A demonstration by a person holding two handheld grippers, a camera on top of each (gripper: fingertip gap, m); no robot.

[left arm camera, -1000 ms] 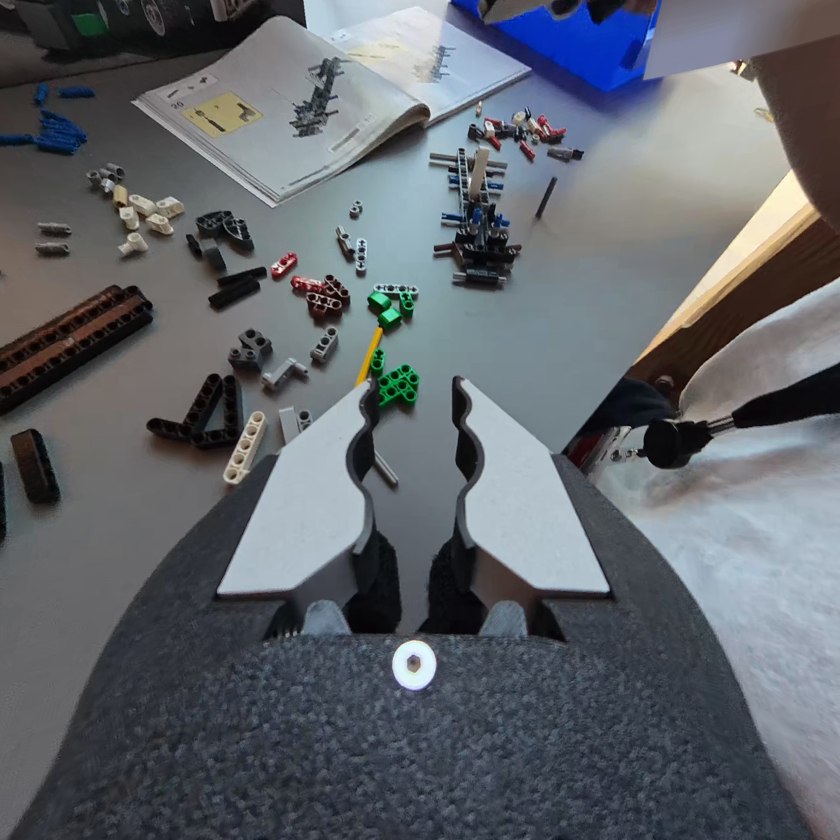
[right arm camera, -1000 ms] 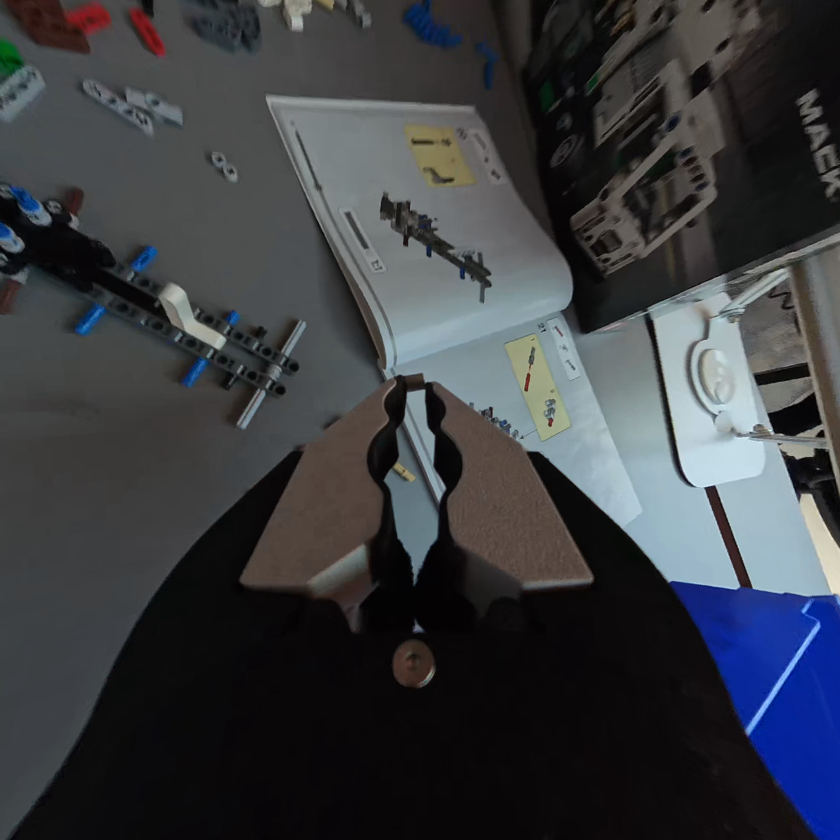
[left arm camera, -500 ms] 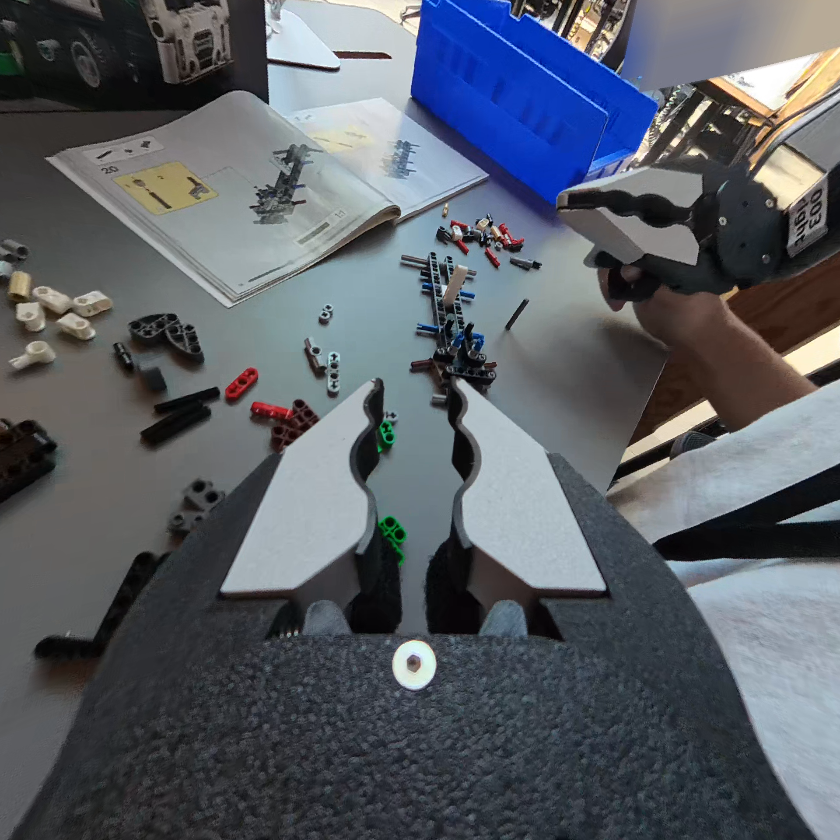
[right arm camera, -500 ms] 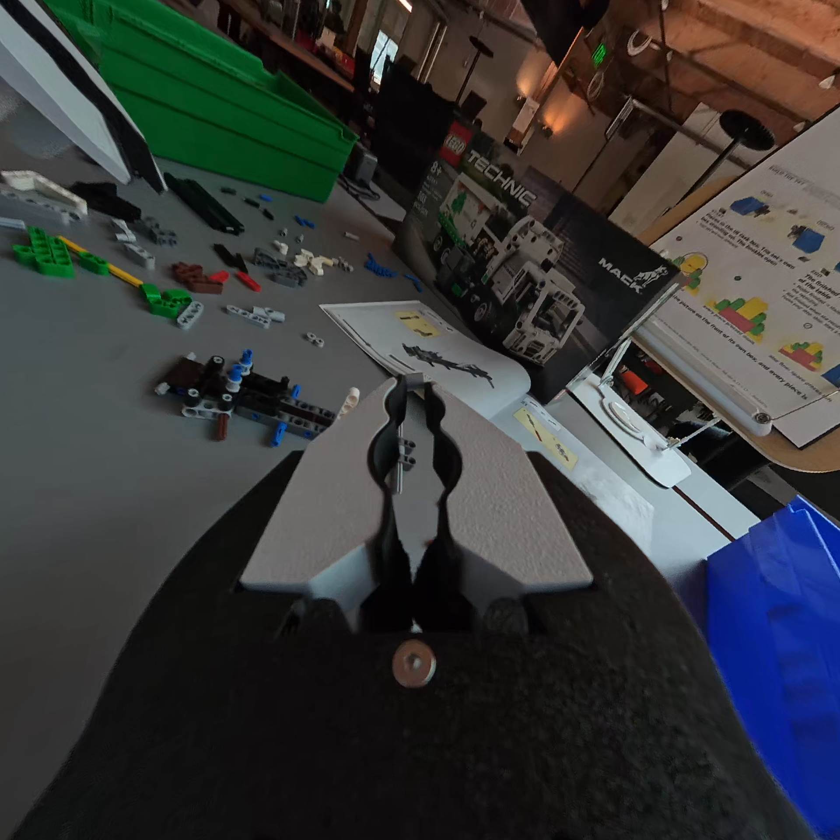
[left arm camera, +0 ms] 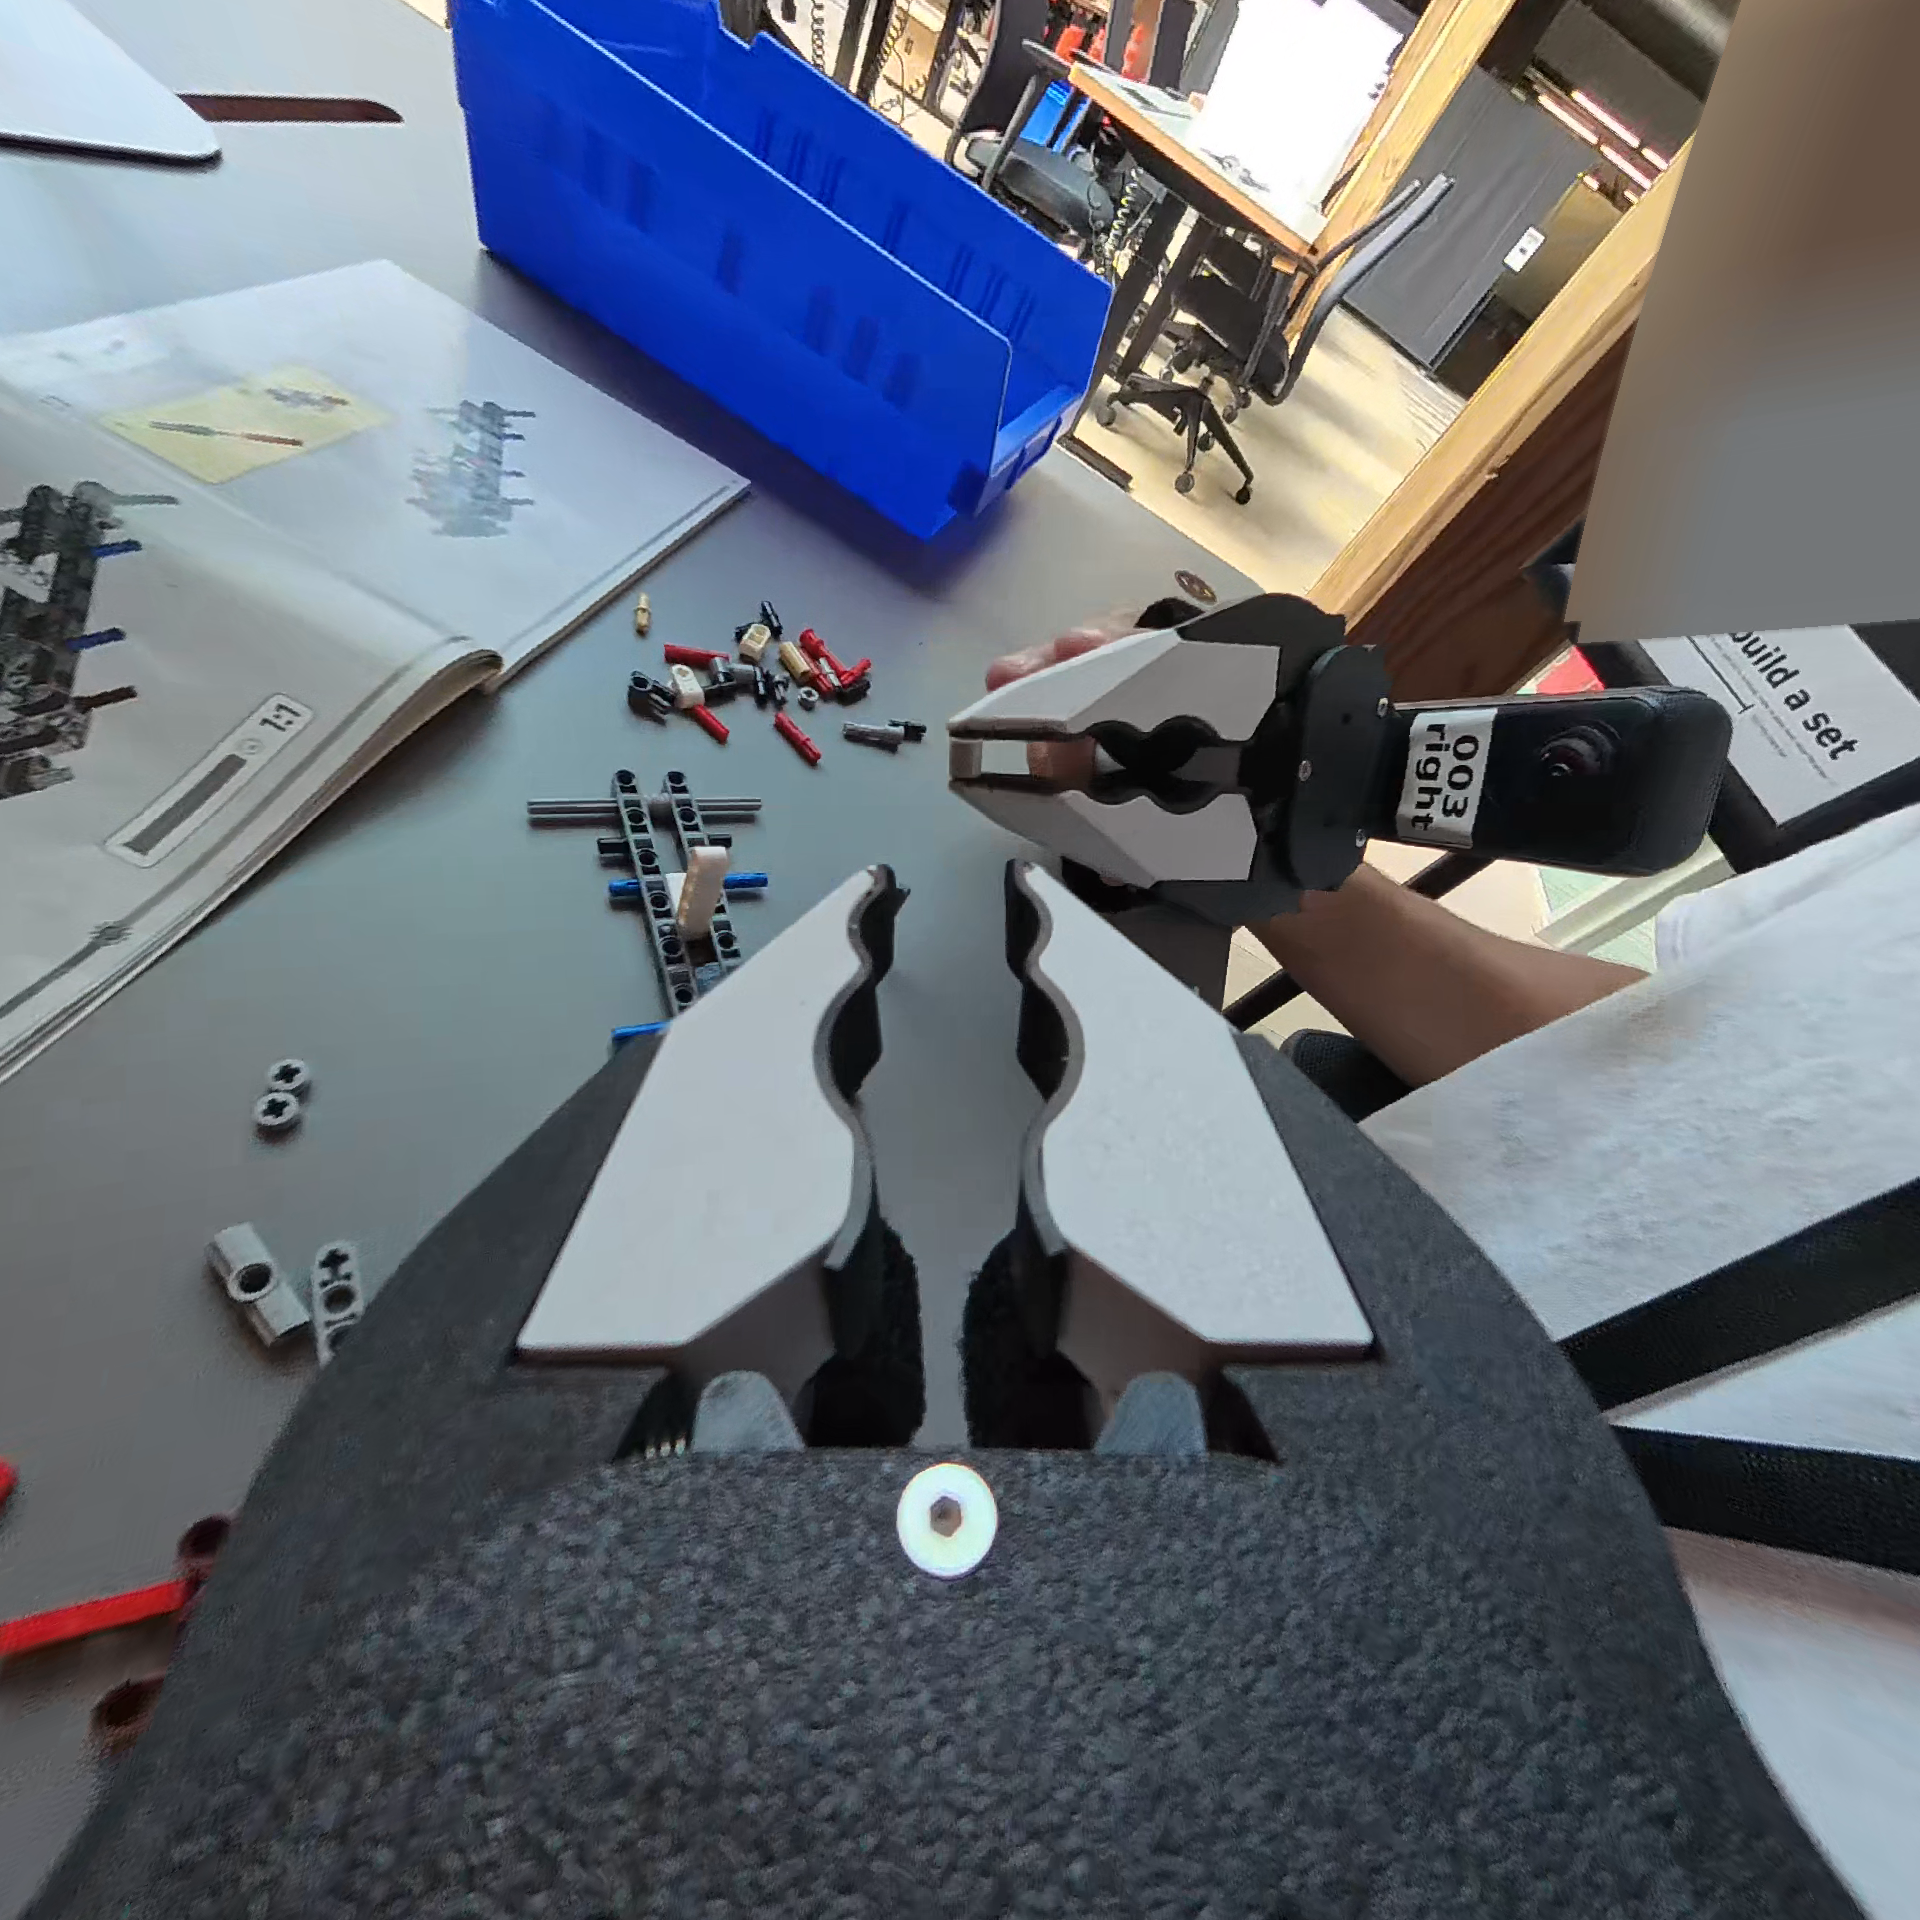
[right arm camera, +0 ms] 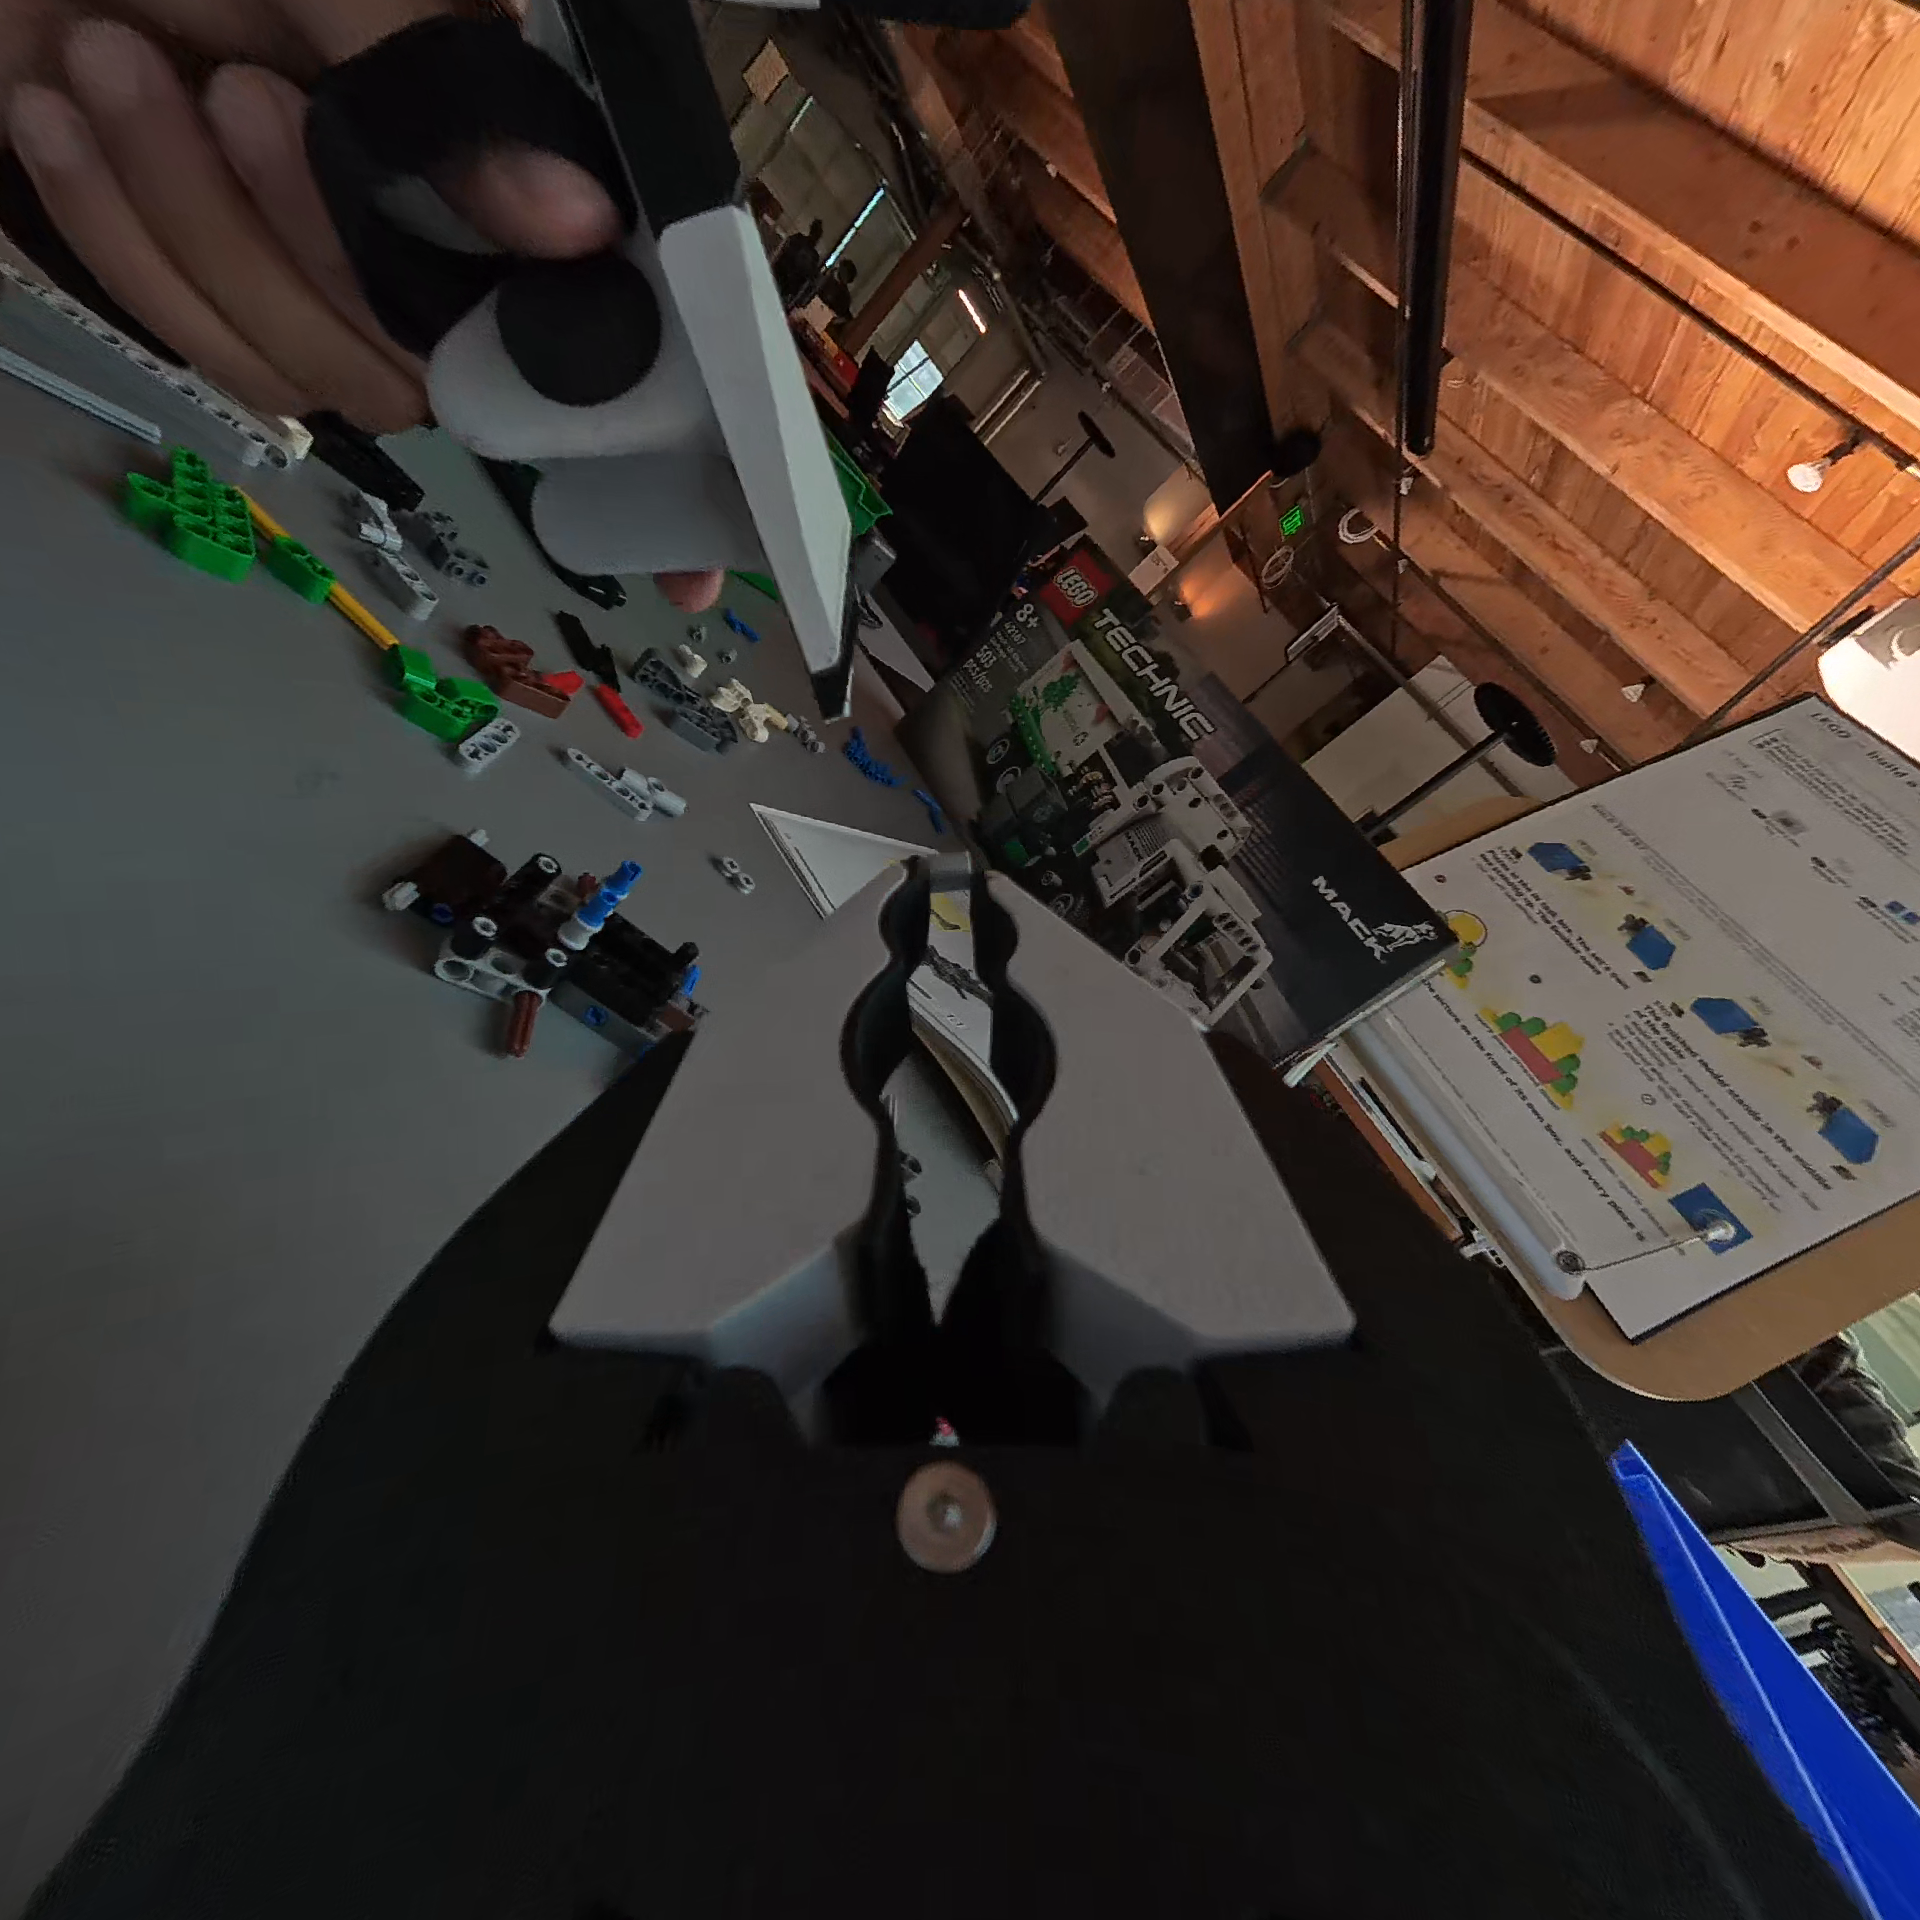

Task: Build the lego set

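Observation:
The part-built black and grey frame with blue pins lies on the dark table; it also shows in the right wrist view. My left gripper is open and empty, held above the table just right of the frame. My right gripper is shut on a small light grey piece at its tips. In the left wrist view the right gripper hovers just beyond my left fingertips and points left. A left finger and the hand holding it fill the upper left of the right wrist view.
The open instruction booklet lies at left and a blue bin stands behind it. A small pile of red, black and tan pins lies beyond the frame. Green parts, loose pieces and the set's box lie farther off. The left gripper's tips are roughly 4 centimetres from the right gripper's.
The right gripper has risen from over the booklet and turned to face the left gripper. The left gripper has moved forward, past the green parts, to beside the frame. The left jaws have stayed open.

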